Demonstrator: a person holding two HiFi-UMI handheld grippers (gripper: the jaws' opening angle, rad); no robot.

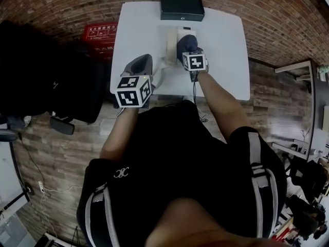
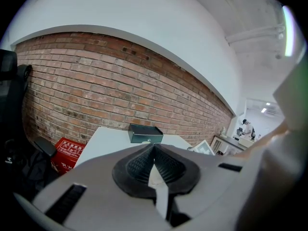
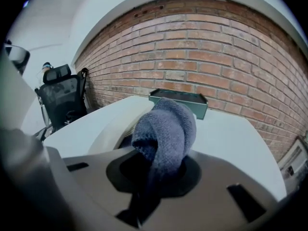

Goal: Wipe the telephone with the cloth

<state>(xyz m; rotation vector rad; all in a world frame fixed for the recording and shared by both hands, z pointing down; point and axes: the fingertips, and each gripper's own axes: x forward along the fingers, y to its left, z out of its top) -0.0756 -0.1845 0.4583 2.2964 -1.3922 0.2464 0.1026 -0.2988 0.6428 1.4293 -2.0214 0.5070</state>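
A cream telephone point(image 1: 172, 41) sits on the white table point(image 1: 226, 45), and its handset point(image 3: 109, 125) lies just left of my right gripper's jaws. My right gripper point(image 1: 190, 49) is shut on a bunched blue-grey knit cloth point(image 3: 166, 129), which rests over the telephone's right side point(image 1: 187, 41). My left gripper point(image 1: 139, 68) hovers at the table's near left edge, tilted up toward the brick wall. Its pads point(image 2: 166, 165) meet at the tips, and I cannot tell what the thin white sliver showing between them lower down is. A pale cord point(image 1: 160, 72) trails from the telephone toward the near edge.
A dark green box point(image 1: 181, 8) stands at the table's far edge against the brick wall. A red box point(image 1: 99, 35) and a black chair point(image 1: 46, 71) are left of the table. A dark cable point(image 1: 195, 94) hangs off the near edge. Another desk point(image 1: 300, 71) stands at right.
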